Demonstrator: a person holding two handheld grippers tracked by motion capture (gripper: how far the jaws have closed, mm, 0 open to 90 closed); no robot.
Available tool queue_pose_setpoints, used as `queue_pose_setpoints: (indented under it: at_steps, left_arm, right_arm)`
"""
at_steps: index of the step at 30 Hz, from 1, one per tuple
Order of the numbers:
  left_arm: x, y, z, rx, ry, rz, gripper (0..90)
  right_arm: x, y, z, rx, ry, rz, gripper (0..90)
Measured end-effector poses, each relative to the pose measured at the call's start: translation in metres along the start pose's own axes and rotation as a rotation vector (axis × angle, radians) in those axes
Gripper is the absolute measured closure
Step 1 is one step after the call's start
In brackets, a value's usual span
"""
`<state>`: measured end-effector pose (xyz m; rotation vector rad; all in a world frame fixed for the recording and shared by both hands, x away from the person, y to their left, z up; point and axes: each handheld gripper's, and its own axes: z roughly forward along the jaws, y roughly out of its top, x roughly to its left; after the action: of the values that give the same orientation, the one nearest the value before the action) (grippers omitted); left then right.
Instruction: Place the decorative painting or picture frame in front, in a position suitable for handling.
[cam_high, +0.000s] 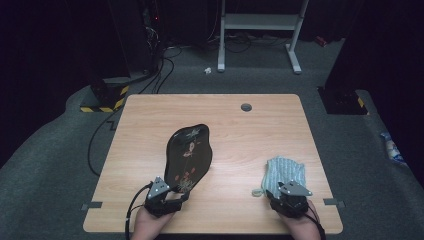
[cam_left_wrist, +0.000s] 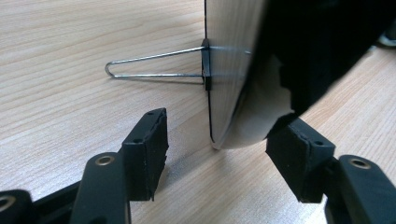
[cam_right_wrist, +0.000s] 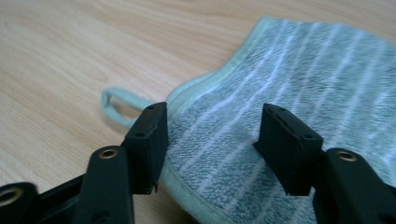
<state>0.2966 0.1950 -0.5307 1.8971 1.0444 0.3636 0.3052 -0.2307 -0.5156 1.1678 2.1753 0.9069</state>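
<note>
Black tray (cam_high: 189, 157), glossy and lacquered with a small red and pale painted design, stands tilted up on its near edge at the left-centre of the table (cam_high: 235, 125); long axis runs from that near edge up and away, leaning toward the far right, decorated face turned to the person. Shape is oblong with rounded, slightly waisted sides. In the left gripper view its thin edge (cam_left_wrist: 219, 93) rests on the wood, pale reflective back on the left, with a bent wire stand (cam_left_wrist: 154, 67) clipped to it and lying out flat across the table. Left gripper (cam_high: 167, 197) sits at the tray's near edge; jaws wide apart on either side of the edge, pads not pressing it. Striped cloth (cam_high: 285, 172), pale green-grey terry with a hemmed border and a small hanging loop (cam_right_wrist: 119, 105), lies flat near the right front of the table, well apart from the tray. Right gripper (cam_high: 290, 195) is low over the cloth's near edge (cam_right_wrist: 219, 140), jaws half open, straddling the fabric; whether the pads touch it, cannot tell. Table is light wood-grain laminate with a round grey cable port (cam_high: 246, 107) near the far edge.
</note>
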Motion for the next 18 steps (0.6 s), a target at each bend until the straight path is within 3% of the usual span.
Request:
queue_pose_setpoints:
  at_steps: [2,6,8,10,11,14,18]
  left_arm:
    - [0.0,0.0,0.001,0.005,-0.002,0.002,39.0]
    - [0.0,0.0,0.001,0.011,-0.005,0.004,38.9]
    - [0.0,0.0,0.001,0.01,-0.006,0.005,38.9]
    - [0.0,0.0,0.001,0.011,-0.007,0.004,38.9]
    - [0.0,0.001,0.001,0.013,-0.006,0.002,38.9]
    - [0.0,0.001,0.002,0.015,-0.005,0.004,38.9]
    - [-0.001,0.001,0.002,0.018,-0.004,0.01,38.9]
  right_arm:
    - [-0.004,0.001,-0.005,-0.023,-0.009,0.03,38.6]
    - [-0.019,0.007,-0.017,-0.077,-0.076,0.153,32.0]
    - [-0.029,0.005,-0.019,-0.057,-0.105,0.206,31.3]
    - [-0.033,0.003,-0.019,-0.044,-0.1,0.231,31.3]
    - [-0.037,-0.002,-0.016,-0.005,-0.096,0.261,31.4]
    - [-0.037,-0.004,-0.004,0.043,-0.093,0.247,31.9]
    - [-0.034,0.003,0.01,0.045,-0.065,0.211,34.1]
